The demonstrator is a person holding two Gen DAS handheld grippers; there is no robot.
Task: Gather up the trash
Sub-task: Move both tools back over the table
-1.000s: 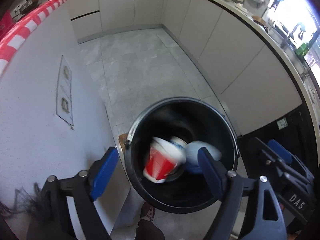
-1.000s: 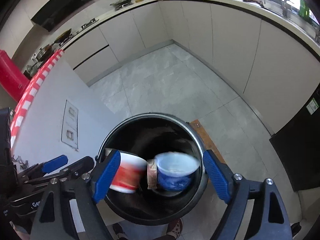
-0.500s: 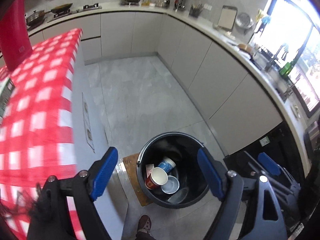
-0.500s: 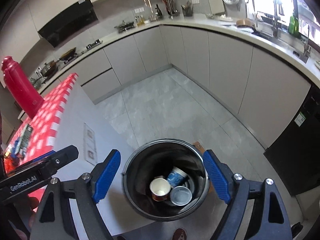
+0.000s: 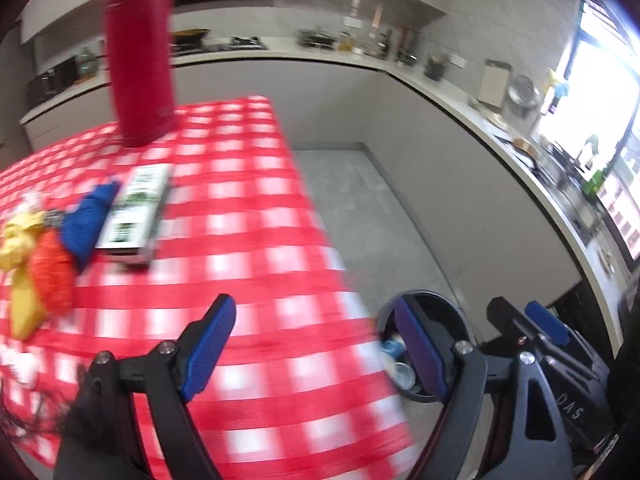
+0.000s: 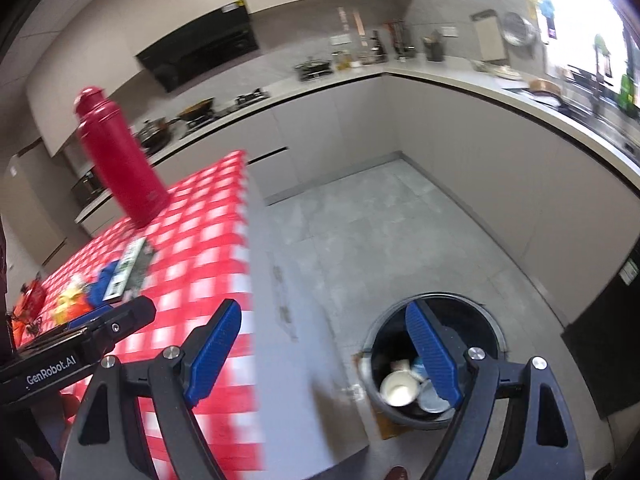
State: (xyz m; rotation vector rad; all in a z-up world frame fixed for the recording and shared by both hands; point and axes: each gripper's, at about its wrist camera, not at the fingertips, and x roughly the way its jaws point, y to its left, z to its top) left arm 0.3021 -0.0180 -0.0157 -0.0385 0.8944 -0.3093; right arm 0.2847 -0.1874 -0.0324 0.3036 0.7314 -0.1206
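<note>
From the left wrist, the left gripper (image 5: pixel 316 344) hangs with jaws wide and empty over the red-checked surface (image 5: pixel 248 208), where crumpled wrappers (image 5: pixel 44 248) lie beside a red bottle (image 5: pixel 140 60). From the right wrist, the right gripper (image 6: pixel 324 348) gapes empty above the black bin (image 6: pixel 486 322) holding cups (image 6: pixel 398 390).

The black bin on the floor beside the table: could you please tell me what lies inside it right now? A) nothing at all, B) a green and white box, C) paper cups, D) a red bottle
C: the right wrist view looks down into the black bin and shows paper cups lying at its bottom, while the red bottle and the green and white box stay on the checked table.
</note>
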